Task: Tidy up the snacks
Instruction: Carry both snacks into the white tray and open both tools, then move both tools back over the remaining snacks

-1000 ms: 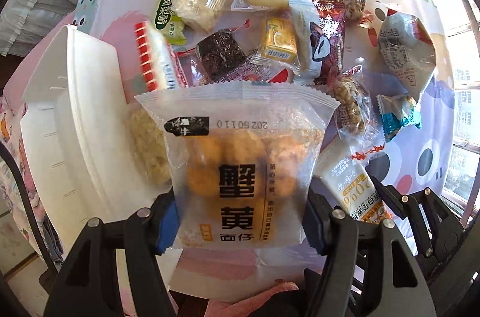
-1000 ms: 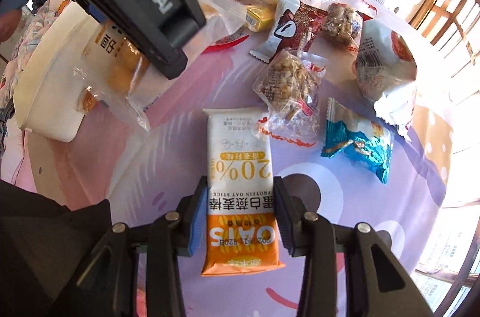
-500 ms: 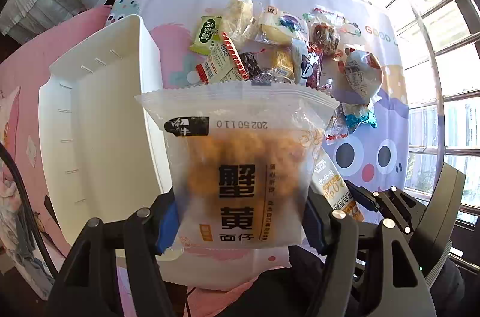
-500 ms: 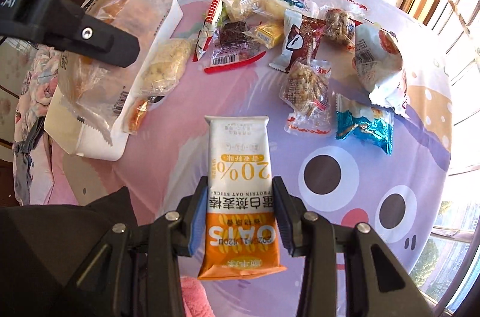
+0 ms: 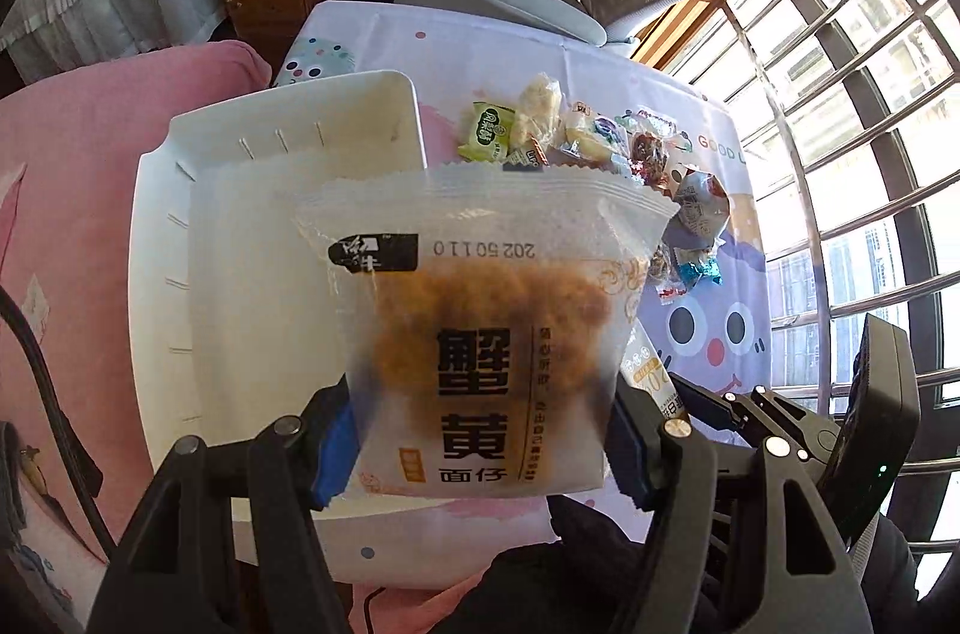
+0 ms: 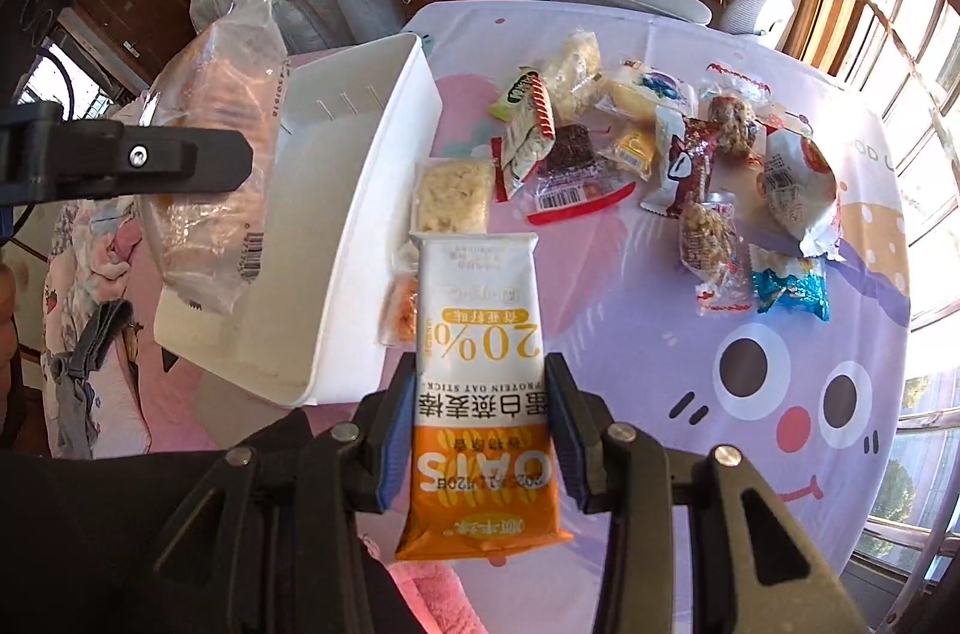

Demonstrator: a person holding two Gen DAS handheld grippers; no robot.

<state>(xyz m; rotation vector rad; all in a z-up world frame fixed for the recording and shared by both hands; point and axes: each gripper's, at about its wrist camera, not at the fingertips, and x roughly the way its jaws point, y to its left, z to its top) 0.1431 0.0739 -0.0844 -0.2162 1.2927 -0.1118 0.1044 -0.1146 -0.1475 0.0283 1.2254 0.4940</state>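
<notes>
**Two packets held above the white bin**

We see the left gripper (image 5: 480, 445) clamped on a frosted snack bag (image 5: 486, 334), held over the white bin (image 6: 354, 238), whose visible interior holds nothing. The right gripper (image 6: 480, 439) is clamped on an oat bar packet (image 6: 480, 376), above the tabletop (image 6: 630, 346) beside the bin. Loose snacks (image 6: 630, 141) lie scattered on the tabletop.

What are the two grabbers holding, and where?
Left gripper pinches the crab-roe snack bag by its lower sides; right gripper squeezes the oat bar around its middle.
</notes>
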